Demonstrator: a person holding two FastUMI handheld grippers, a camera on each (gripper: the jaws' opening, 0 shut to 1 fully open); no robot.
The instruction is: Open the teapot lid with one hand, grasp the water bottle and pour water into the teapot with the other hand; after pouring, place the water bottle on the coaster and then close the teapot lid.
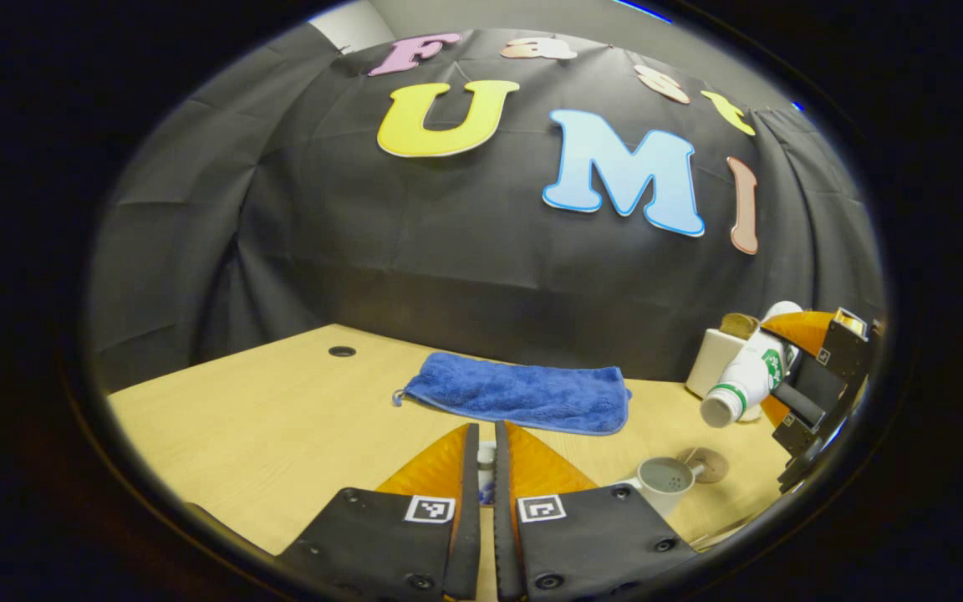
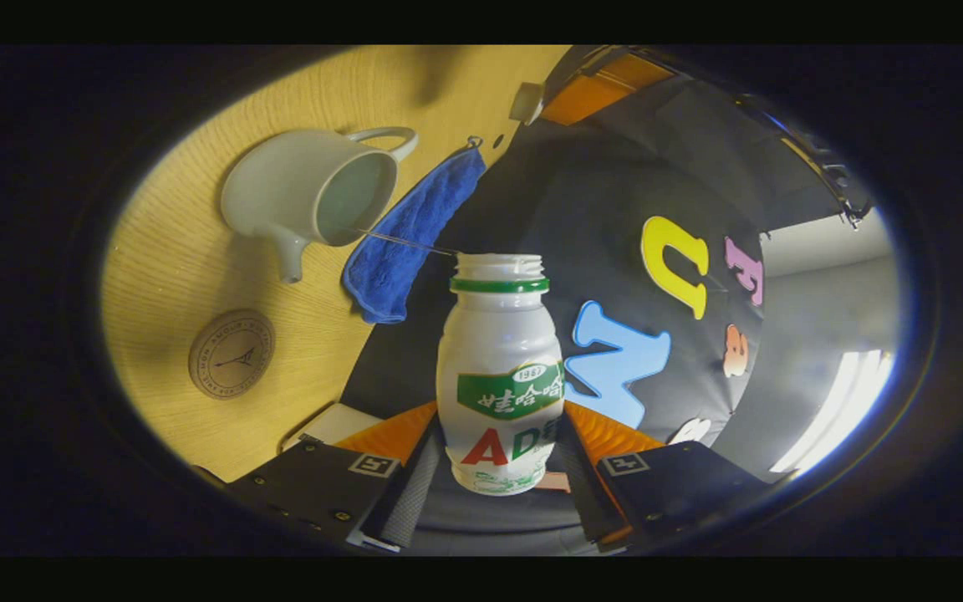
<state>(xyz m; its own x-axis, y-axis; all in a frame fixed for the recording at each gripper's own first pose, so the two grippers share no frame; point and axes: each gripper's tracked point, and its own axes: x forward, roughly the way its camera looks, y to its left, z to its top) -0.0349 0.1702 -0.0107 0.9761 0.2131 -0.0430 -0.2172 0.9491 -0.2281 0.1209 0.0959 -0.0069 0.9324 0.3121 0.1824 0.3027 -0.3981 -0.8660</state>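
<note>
The teapot [image 2: 310,196] stands open on the wooden worktop [image 2: 172,267], lid off, its round mouth bare and its spout pointing toward the coaster [image 2: 231,354]. In the right gripper view a thin thread of water runs from the mouth of the water bottle [image 2: 501,376] across to the teapot's opening. The bottle is white with a green neck band and no cap, and it is tipped well over (in the left gripper view its mouth points down and toward the pot). The right claw [image 2: 500,456] is clamped on the bottle's lower body, one finger pressing on each side.

In the left gripper view the teapot [image 1: 665,481] sits low at the right, with the coaster [image 1: 705,462] just beyond it and bare. Above them hangs the tilted bottle [image 1: 747,374] in the right claw [image 1: 791,368]. Behind the bottle stands a white box-like container [image 1: 711,359]; what it holds I cannot tell.

The left claw [image 1: 486,468] is nearly closed, its fingers pinching a small white piece with a blue mark, the lid [image 1: 486,472], held up over the worktop to the left of the pot. A blue towel [image 1: 519,393] lies flat farther back, near the black cloth wall [image 1: 448,251].
</note>
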